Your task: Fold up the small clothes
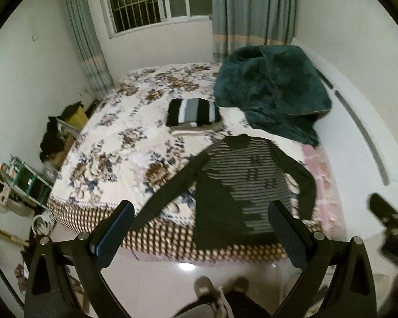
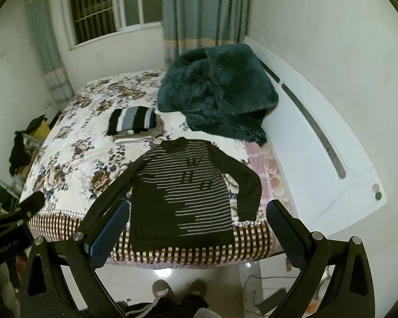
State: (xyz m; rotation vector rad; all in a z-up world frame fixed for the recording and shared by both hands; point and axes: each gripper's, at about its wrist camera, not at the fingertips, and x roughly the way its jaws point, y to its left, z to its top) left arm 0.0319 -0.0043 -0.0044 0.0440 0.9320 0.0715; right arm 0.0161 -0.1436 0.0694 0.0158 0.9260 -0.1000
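Observation:
A dark long-sleeved sweater with grey stripes (image 2: 183,198) lies flat, sleeves spread, at the near edge of the floral bed (image 2: 74,143); it also shows in the left wrist view (image 1: 233,185). Behind it sits a folded black, white and grey striped garment (image 2: 132,120) on a small stack, also seen in the left wrist view (image 1: 192,111). My left gripper (image 1: 201,212) is open and empty, held above the floor before the bed edge. My right gripper (image 2: 199,212) is open and empty, in front of the sweater's hem. The right gripper also shows in the left wrist view (image 1: 390,212).
A teal fleece blanket (image 2: 220,90) is heaped at the bed's far right against the white headboard (image 2: 318,143). Clutter and dark clothes (image 1: 53,135) stand left of the bed. My shoes (image 2: 177,288) stand on the glossy floor. A window and curtains lie behind.

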